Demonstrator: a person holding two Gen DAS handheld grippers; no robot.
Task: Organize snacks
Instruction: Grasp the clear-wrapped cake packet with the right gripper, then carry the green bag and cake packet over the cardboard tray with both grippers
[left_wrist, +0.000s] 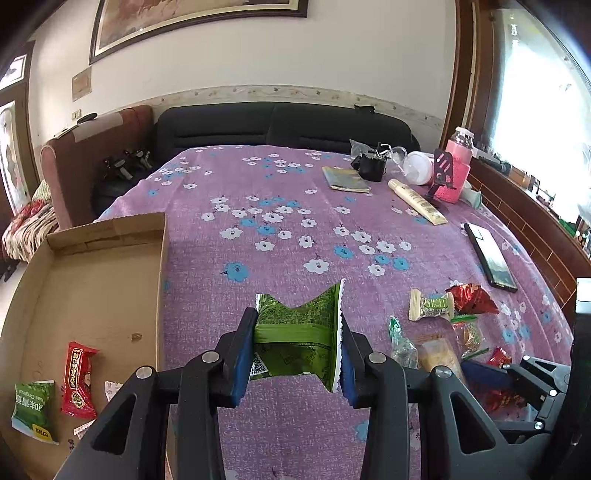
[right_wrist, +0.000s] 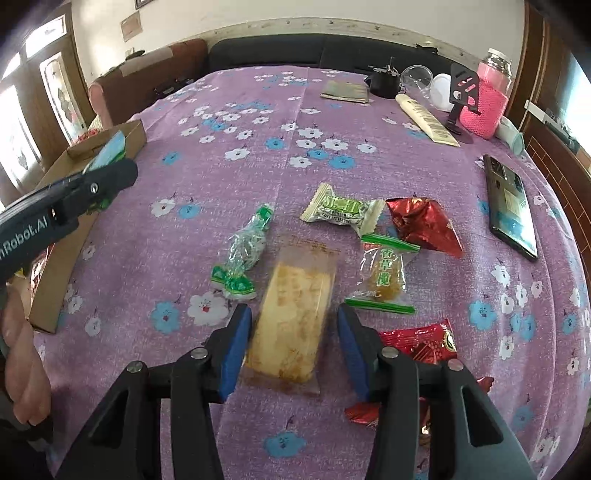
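We see daylight pouring in from a window (left_wrist: 535, 110) on the far right, blown out to white there. The purple tablecloth (left_wrist: 295, 221) is evenly lit, with soft shadows only. Both fisheye views bend straight lines strongly toward the edges, and the corners fall to black. The middle is fairly sharp; the edges smear, and foil wrappers (right_wrist: 424, 225) catch small glints.

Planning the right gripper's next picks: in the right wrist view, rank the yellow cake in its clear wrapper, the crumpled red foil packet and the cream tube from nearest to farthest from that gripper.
1. Yellow cake in clear wrapper: between the right gripper's jaws.
2. Crumpled red foil packet: mid-table, to the right.
3. Cream tube: far right, near the pink bottle.
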